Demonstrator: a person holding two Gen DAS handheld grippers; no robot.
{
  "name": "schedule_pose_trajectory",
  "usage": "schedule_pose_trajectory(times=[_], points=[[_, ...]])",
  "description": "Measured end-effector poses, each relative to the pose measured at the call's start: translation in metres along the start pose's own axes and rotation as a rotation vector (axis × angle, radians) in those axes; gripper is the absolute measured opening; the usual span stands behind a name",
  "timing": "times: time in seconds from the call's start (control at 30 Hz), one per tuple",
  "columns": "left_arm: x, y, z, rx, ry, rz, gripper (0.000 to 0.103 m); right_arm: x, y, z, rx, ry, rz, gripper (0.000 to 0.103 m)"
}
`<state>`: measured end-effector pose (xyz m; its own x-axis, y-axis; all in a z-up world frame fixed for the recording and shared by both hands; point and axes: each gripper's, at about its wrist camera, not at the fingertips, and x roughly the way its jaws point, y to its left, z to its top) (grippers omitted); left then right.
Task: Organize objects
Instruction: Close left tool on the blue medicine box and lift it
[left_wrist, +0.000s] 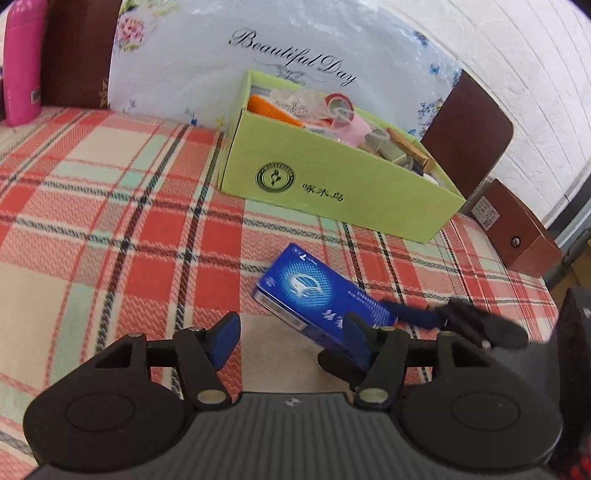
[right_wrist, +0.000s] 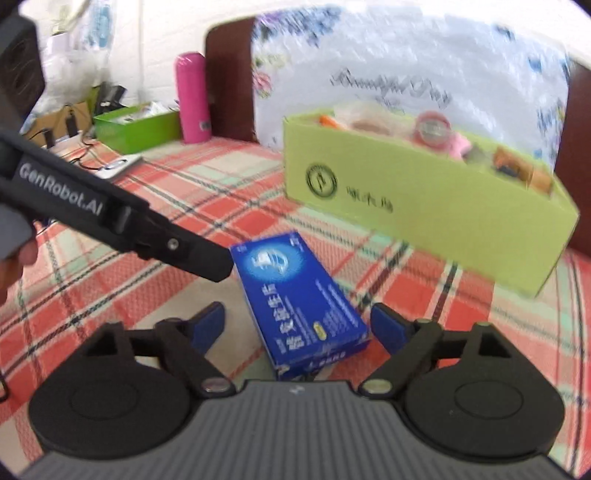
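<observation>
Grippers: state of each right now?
Left gripper: open, holding nothing.
Right gripper: open, flat blue cardboard box between its fingers, not gripped.

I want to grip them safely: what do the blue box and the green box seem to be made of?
Blue box: probably thin printed card with a glossy finish, judging by its sharp folded edges and the sheen on its top. Green box: looks like matte cardboard, with flat dull walls, a thin cut rim and a printed logo.
</observation>
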<state>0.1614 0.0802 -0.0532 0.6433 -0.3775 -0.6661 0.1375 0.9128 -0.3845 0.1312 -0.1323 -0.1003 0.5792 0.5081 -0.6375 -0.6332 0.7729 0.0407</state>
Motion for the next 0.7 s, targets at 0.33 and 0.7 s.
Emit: schedule_pose_trajectory(times=[0.33,0.7], points=[[0.031,-0.031,0.007,0.035,0.066,0.03,0.072,-0.024,0.035,-0.024,0.073,-0.025,-0.023,0.084],[0.046,-0.046,0.02,0.101,0.186,0.099,0.076,-0.006,0.049,-0.016,0.015,-0.014,-0.146,0.056]])
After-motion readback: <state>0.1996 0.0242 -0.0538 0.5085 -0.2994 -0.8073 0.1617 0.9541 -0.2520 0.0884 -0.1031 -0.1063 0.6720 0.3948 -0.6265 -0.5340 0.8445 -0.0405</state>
